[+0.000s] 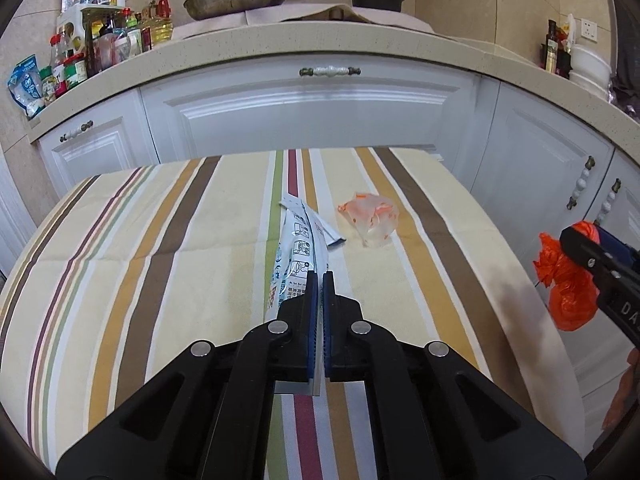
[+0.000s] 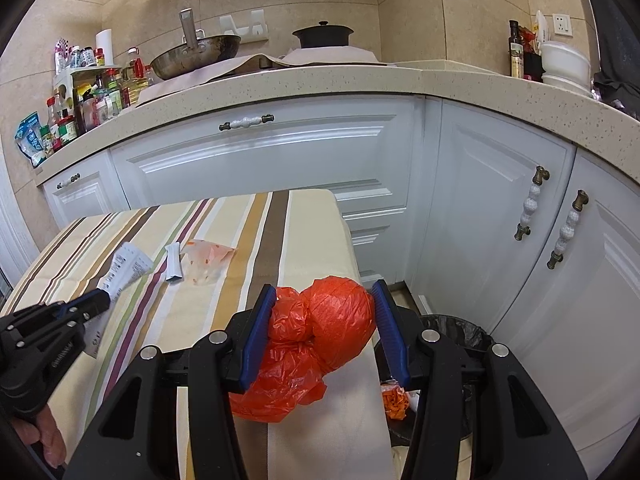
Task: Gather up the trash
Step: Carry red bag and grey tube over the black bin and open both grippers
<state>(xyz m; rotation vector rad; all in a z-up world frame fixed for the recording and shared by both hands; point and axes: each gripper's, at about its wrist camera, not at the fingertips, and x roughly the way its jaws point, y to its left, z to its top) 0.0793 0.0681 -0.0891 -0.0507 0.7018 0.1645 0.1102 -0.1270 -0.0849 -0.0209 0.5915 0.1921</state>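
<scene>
Pinching the printed wrapper (image 1: 298,248) edge-on, the left gripper (image 1: 320,276) lifts it off the worktop (image 1: 160,248), while the right gripper (image 2: 322,300) clamps the orange bag (image 2: 320,328) near the bin (image 2: 460,332) for disposal.

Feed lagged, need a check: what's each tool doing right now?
Left tool: closed on the white printed wrapper.
Right tool: closed on the orange plastic bag.
</scene>
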